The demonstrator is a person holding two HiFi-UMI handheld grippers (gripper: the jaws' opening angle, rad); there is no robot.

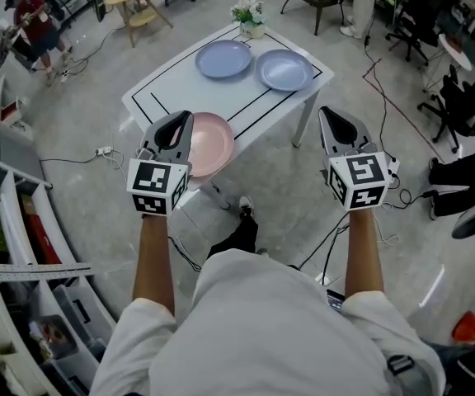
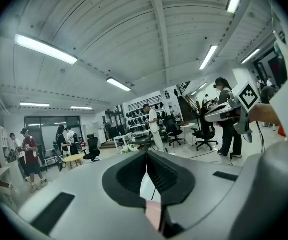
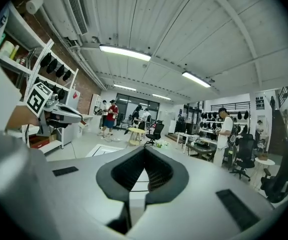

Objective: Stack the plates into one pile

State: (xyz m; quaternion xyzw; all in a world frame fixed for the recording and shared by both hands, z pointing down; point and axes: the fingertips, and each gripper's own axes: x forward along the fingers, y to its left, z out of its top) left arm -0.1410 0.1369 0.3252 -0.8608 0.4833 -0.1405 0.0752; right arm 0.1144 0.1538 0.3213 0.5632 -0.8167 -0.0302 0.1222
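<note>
- My left gripper (image 1: 185, 119) and right gripper (image 1: 328, 114) have smooth grey shells that taper to a point.
- Each carries a white cube (image 1: 157, 188) printed with black square markers.
- Between the jaws, the pads (image 2: 160, 170) are black and finely ridged.
- I wear a white short-sleeved shirt (image 1: 254, 320).
- Below it are dark trousers (image 1: 239, 236).

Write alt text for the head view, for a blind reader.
A person holds a shut left claw and a shut right claw up before a white table. On it lie a pink plate near the front edge, two blue plates side by side farther back, and a flower pot.
</note>
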